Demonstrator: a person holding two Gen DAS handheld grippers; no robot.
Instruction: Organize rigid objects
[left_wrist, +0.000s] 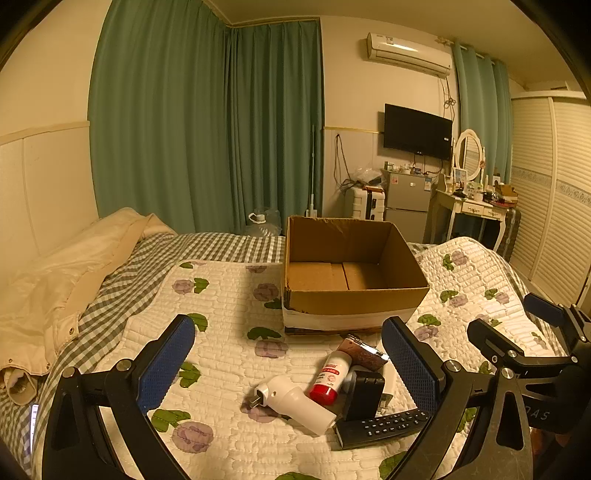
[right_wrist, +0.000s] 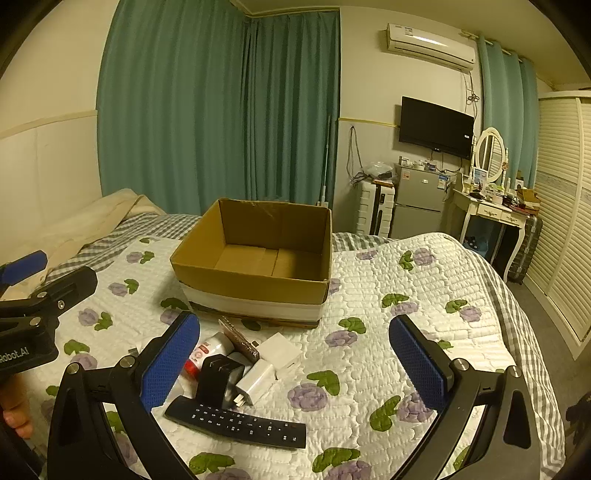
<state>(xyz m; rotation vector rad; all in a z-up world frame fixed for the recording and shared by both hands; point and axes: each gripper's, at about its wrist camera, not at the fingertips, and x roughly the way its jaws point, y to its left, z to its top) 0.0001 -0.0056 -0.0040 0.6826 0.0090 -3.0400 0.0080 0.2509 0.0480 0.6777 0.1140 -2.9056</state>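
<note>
An empty cardboard box (left_wrist: 354, 299) (right_wrist: 255, 284) stands on the flowered quilt. In front of it lies a small pile: a black remote (left_wrist: 384, 426) (right_wrist: 236, 424), a black charger (left_wrist: 364, 393) (right_wrist: 218, 380), a white tube with a red cap (left_wrist: 330, 376) (right_wrist: 207, 350), a white plug-in device (left_wrist: 291, 402), a pinkish phone-like item (left_wrist: 364, 352) (right_wrist: 238, 339), a white adapter (right_wrist: 256, 380) and a white flat box (right_wrist: 282, 349). My left gripper (left_wrist: 288, 354) is open above the pile. My right gripper (right_wrist: 295, 358) is open, the pile by its left finger.
The quilt (right_wrist: 406, 280) covers a bed with a checked sheet (left_wrist: 122, 273) and a cream jacket (left_wrist: 55, 280) at the left. Green curtains, a fridge (right_wrist: 417, 199), a dressing table (right_wrist: 495, 210) and a slatted wardrobe (right_wrist: 565, 206) stand beyond the bed.
</note>
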